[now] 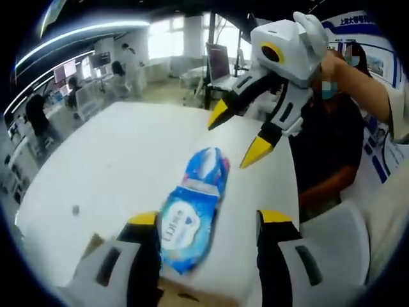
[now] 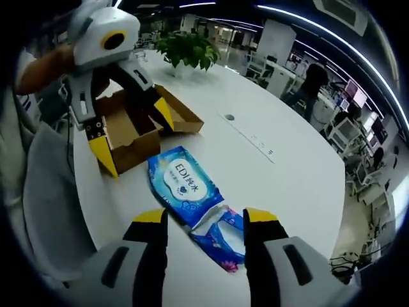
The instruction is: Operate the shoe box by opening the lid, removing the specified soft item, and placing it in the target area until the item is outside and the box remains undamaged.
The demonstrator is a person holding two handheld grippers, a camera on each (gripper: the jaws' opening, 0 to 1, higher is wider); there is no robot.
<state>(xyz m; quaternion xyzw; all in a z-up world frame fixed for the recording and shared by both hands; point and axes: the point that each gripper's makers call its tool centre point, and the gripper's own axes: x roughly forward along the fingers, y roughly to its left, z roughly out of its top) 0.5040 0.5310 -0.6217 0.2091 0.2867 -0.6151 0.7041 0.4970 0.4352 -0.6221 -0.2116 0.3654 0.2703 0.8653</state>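
Note:
A blue soft pack of wet wipes (image 1: 192, 211) (image 2: 192, 198) lies flat on the white table (image 1: 108, 166), just beyond the open brown shoe box (image 2: 137, 125). My left gripper (image 1: 208, 220) is open, its yellow-tipped jaws on either side of the pack's near end, above the box edge (image 1: 172, 291). My right gripper (image 2: 204, 217) is open too, over the pack's far, crumpled end. In the left gripper view the right gripper (image 1: 239, 137) hangs above the table past the pack. In the right gripper view the left gripper (image 2: 131, 137) hovers over the box.
A potted plant (image 2: 188, 48) stands on the table (image 2: 281, 166) behind the box. A small round port (image 2: 229, 117) sits in the tabletop. A person (image 1: 358, 128) stands close at the table's edge. Office desks and monitors fill the background.

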